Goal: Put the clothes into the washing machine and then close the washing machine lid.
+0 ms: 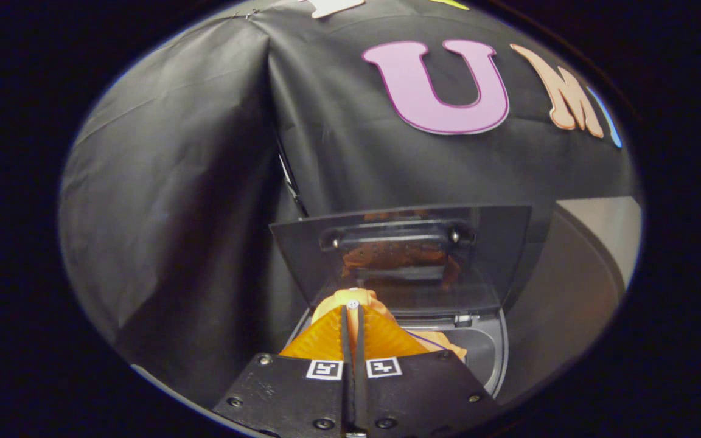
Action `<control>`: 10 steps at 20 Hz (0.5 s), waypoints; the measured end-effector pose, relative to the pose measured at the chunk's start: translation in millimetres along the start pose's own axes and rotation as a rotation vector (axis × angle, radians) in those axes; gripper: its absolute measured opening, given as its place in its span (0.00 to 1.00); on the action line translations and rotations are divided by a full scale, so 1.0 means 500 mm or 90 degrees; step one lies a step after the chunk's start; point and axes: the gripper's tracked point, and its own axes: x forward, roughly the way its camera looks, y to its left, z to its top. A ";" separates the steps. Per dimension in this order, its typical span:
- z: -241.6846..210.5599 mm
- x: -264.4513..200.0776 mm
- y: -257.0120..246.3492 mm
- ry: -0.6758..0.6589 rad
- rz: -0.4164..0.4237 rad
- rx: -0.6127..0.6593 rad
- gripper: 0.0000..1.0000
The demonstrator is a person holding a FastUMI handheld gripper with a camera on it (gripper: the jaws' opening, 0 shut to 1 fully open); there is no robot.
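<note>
My gripper (352, 316) is shut on an orange garment (335, 302). The cloth bulges out past the fingertips and a thin strip of it shows between the two fingers. More of the same garment (445, 345) hangs down to the right, over the opening of the small grey washing machine (491, 359). The gripper hovers just above that opening. The machine's dark see-through lid (490, 243) stands open and upright just beyond the fingers, its handle (396, 234) facing me. An orange reflection of the cloth shows in the lid. The drum's inside is hidden behind the fingers.
Black booth cloth hangs close behind and to the left of the machine. A pale surface (609, 228) shows to the right of the lid, with a dark curved band (569, 292) between it and the machine.
</note>
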 end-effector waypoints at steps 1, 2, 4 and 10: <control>-0.021 0.009 -0.007 0.009 -0.001 0.005 0.00; -0.040 0.019 -0.013 0.015 -0.002 0.011 0.00; -0.075 0.033 -0.024 0.030 -0.004 0.016 0.00; -0.198 0.077 -0.067 0.086 -0.021 0.020 0.01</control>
